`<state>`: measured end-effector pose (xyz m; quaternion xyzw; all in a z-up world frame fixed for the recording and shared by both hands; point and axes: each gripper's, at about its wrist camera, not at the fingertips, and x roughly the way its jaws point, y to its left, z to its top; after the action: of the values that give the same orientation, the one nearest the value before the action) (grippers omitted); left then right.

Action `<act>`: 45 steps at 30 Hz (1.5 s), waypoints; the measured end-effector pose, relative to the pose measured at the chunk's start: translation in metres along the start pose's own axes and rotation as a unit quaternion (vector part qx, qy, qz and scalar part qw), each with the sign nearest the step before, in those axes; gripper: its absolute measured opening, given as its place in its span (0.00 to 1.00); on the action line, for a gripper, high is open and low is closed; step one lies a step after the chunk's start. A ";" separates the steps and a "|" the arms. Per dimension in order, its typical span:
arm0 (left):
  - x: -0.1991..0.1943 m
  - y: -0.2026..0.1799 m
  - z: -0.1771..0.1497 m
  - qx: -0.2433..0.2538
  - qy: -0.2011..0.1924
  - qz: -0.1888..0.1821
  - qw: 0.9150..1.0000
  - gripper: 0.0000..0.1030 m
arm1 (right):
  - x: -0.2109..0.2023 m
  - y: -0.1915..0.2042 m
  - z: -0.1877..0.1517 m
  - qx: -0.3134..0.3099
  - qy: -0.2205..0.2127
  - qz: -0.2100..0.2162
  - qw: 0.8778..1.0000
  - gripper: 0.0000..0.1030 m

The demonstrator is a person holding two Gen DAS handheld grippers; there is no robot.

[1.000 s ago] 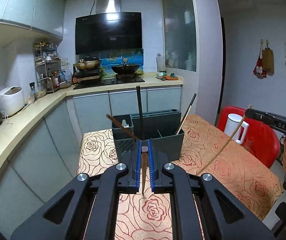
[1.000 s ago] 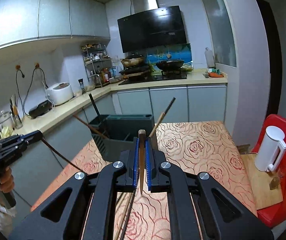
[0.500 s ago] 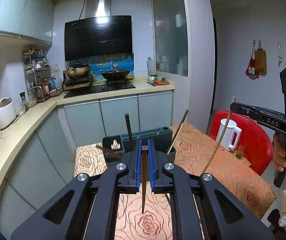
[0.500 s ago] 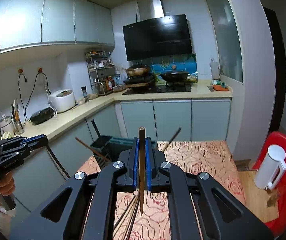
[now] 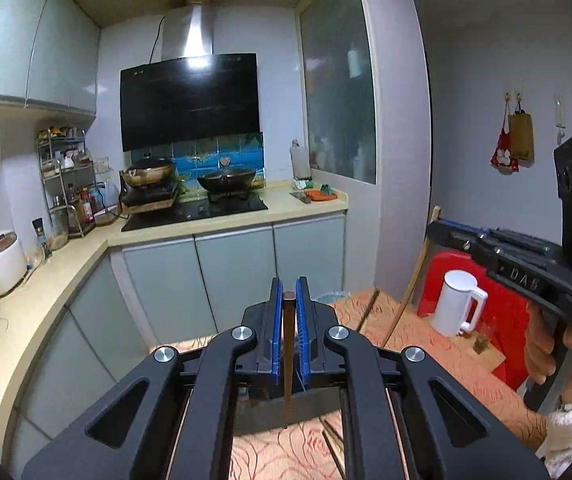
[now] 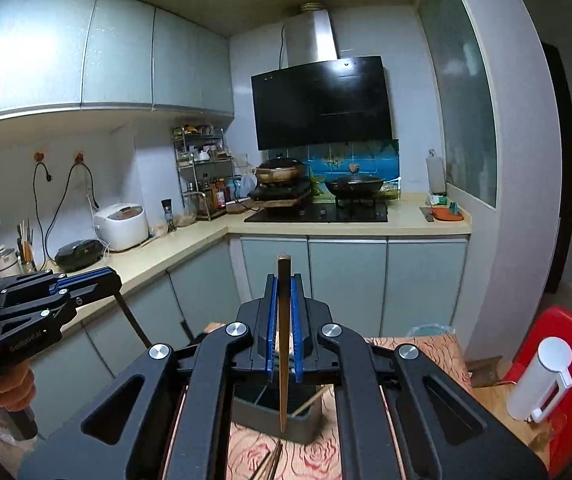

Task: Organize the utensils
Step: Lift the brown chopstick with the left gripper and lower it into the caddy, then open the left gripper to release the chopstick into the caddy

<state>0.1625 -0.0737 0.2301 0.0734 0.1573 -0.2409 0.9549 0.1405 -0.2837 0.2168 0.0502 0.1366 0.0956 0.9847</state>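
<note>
Dark utensil holder [image 6: 306,420] on the rose-cloth counter [image 6: 426,348] has a stick leaning inside; left tool [image 5: 288,312] and right tool [image 6: 284,300] each clamped tight on one upright chopstick [image 6: 283,344], well above holder.

A home kitchen: range hood [image 5: 188,100] over a hob with woks [image 5: 227,178], rice cooker [image 6: 121,226] on the counter [image 6: 190,248].
</note>
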 end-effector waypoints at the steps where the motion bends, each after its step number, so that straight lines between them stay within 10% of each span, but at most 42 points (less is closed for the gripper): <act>1: 0.005 0.000 0.005 -0.001 -0.002 0.001 1.000 0.06 | 0.005 -0.001 0.004 0.002 -0.002 0.001 1.000 0.07; 35: 0.114 0.032 -0.013 -0.044 0.059 0.013 0.997 0.07 | 0.109 0.008 -0.027 0.000 0.087 -0.008 0.996 0.09; 45: 0.083 0.032 -0.003 -0.056 0.023 0.008 0.998 0.64 | 0.089 0.010 -0.016 -0.001 0.062 -0.013 0.998 0.33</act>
<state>0.2467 -0.0816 0.2011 0.0266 0.1923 -0.2222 0.9555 0.2189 -0.2543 0.1800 0.0412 0.1977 0.0855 0.9757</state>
